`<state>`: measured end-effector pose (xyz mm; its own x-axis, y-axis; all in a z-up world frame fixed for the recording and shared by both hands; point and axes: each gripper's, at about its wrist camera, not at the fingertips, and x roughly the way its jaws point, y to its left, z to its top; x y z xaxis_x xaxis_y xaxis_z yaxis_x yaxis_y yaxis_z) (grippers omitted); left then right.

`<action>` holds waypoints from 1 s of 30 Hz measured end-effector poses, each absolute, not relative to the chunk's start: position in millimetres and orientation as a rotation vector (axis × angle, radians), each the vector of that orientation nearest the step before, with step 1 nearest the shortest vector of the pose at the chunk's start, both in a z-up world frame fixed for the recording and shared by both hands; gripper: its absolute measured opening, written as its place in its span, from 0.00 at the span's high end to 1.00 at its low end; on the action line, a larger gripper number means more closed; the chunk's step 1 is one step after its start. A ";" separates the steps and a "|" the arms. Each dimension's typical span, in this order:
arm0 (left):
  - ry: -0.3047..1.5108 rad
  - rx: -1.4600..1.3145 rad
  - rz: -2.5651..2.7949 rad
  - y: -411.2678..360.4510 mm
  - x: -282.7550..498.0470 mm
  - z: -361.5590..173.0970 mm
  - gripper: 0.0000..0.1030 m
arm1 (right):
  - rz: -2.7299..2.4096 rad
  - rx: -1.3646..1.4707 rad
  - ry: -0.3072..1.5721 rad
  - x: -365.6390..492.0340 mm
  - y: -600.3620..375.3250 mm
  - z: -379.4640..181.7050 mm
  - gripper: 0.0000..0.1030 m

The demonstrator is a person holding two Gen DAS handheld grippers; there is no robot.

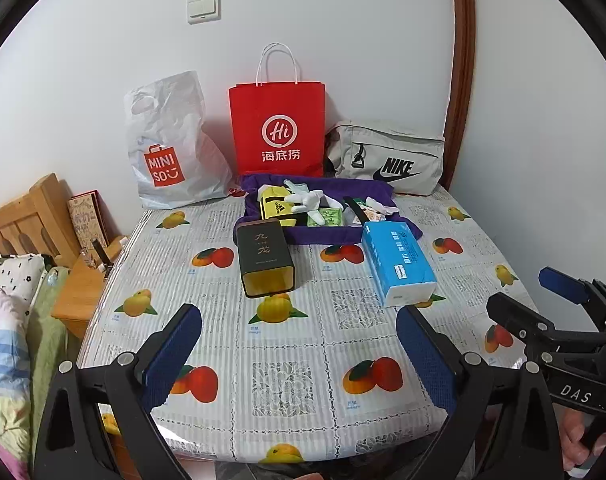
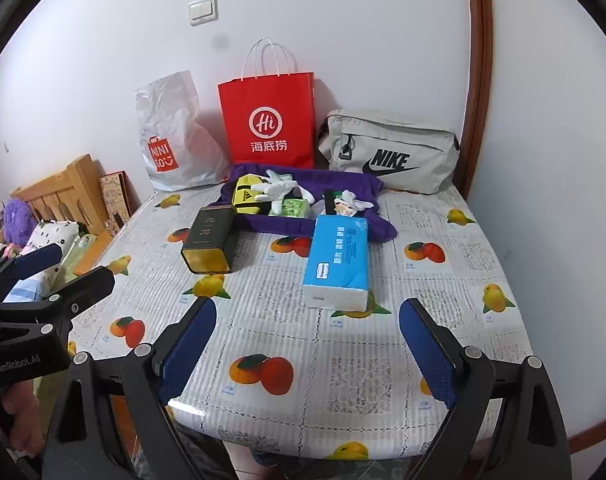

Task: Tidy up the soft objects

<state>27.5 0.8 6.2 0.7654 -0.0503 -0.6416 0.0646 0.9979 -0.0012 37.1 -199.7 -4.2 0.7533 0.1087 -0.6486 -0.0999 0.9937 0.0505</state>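
Note:
A purple cloth lies at the back of the table, holding a yellow pouch, white gloves, a green packet and small white items. In front of it lie a blue tissue pack and a dark box. My left gripper hovers open over the table's near edge, nothing between its fingers. My right gripper is open too, also empty, beside the left one.
Against the wall stand a white plastic bag, a red paper bag and a grey Nike pouch. The fruit-print tablecloth covers the table. A wooden bed frame and bedding are left.

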 end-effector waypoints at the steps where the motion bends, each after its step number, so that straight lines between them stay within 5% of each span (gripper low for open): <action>1: 0.695 0.020 -0.061 1.4 26.6 6.4 0.04 | 0.121 0.015 0.709 35.9 -199.4 -4.4 0.10; 30: 0.696 0.013 -0.049 5.8 20.6 6.2 0.04 | 0.139 -0.003 0.700 26.2 -191.4 -4.0 0.10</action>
